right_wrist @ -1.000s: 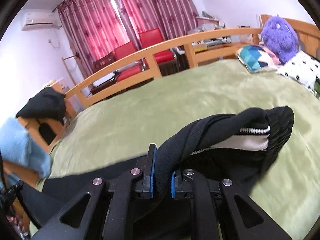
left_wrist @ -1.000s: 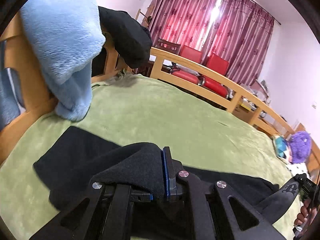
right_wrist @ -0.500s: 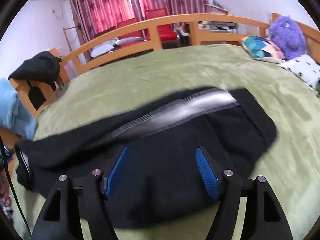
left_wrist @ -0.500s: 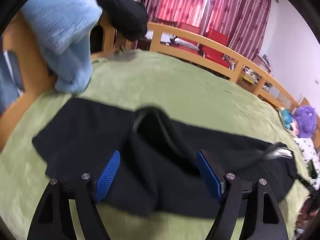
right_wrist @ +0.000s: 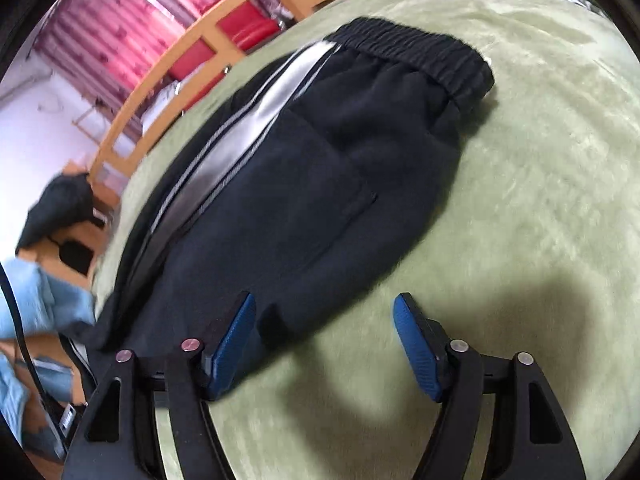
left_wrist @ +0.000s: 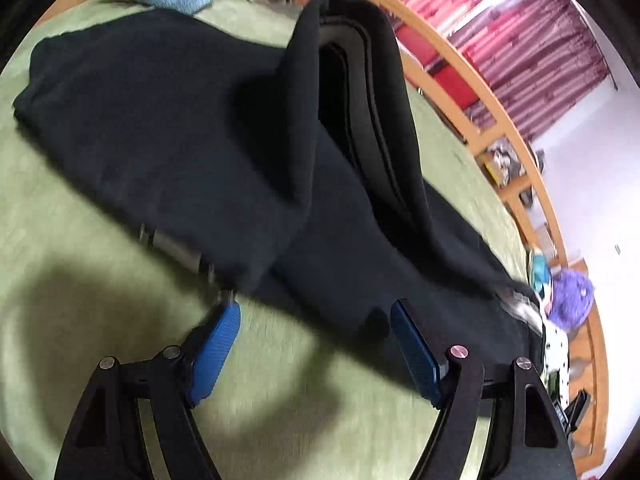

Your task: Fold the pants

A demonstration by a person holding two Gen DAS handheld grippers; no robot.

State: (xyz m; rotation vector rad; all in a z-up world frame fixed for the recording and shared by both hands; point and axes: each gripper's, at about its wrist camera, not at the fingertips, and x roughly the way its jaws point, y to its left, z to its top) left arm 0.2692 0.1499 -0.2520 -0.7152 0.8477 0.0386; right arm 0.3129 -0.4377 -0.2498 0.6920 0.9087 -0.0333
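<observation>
Green bed (right_wrist: 540, 208), black pants (right_wrist: 304, 184) lying on it

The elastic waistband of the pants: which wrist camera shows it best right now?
The right wrist view. There the ribbed elastic waistband lies flat and unobstructed at the far end of the black pants, beside the white side stripe. The left wrist view shows mostly the bunched legs; the waist end sits small and blurred at the far right edge.

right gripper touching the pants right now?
Cannot tell. In the right wrist view the right gripper is open; its left pad overlaps the pants hem in the image, but blur hides any contact or gap.
</observation>
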